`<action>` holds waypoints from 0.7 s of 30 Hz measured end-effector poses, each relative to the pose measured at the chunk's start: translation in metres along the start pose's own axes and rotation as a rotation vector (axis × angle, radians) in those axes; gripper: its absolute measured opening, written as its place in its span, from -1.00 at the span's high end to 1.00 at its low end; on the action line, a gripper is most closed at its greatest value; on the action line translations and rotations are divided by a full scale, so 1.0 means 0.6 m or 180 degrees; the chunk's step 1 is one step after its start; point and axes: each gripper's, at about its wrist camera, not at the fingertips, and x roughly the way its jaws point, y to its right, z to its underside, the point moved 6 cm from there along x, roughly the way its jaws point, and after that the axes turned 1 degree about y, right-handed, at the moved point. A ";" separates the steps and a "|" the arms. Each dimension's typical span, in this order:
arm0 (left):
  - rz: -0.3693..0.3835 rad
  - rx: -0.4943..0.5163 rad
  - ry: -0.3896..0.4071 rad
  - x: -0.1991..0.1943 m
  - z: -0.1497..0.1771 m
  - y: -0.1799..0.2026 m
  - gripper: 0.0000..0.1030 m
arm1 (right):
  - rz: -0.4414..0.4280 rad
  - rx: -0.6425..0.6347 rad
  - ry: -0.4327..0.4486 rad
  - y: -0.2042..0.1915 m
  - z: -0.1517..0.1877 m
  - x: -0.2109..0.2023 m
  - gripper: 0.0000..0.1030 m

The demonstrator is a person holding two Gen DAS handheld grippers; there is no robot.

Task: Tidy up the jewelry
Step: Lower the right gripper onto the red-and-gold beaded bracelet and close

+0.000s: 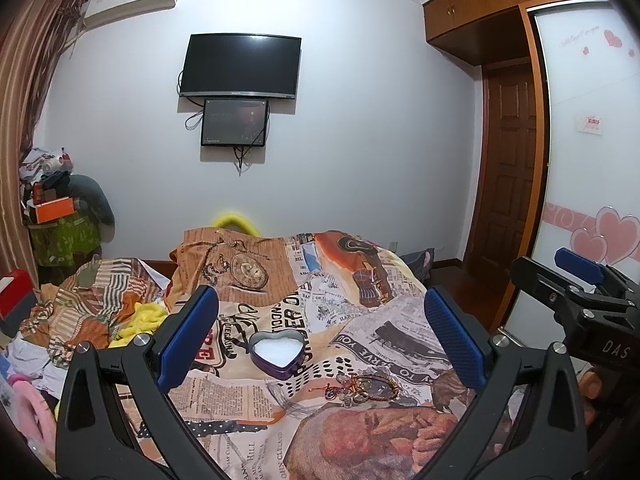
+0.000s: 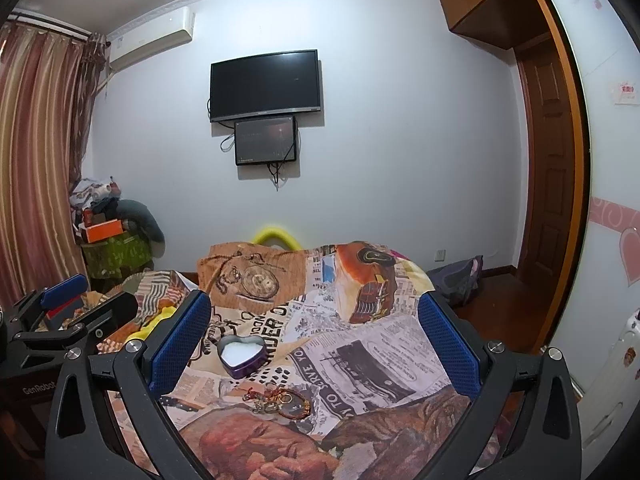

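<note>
A purple heart-shaped tin [image 1: 277,354] [image 2: 241,355] with a white lining lies open on the printed bedspread. Just in front of it lies a tangle of jewelry [image 1: 360,390] [image 2: 282,399]: gold rings, a reddish bangle and a red cord. My left gripper [image 1: 320,340] is open above the bed, its blue pads wide apart with nothing between them, the tin and jewelry lying below the gap. My right gripper [image 2: 316,344] is also open and empty, hovering over the same spot. Each gripper shows at the edge of the other's view, the right gripper [image 1: 580,280] and the left gripper [image 2: 64,308].
The bedspread [image 1: 360,312] is rumpled, with a yellow cloth [image 1: 140,320] at its left. A cluttered pile with an orange box [image 1: 52,210] stands by the curtain. A television [image 1: 240,66] hangs on the far wall. A wardrobe and wooden door [image 1: 508,168] are at the right.
</note>
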 end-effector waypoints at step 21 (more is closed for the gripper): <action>-0.0334 0.0020 -0.1151 0.198 0.163 -0.076 -1.00 | 0.0170 -0.0241 -0.1038 0.056 0.129 0.157 -0.99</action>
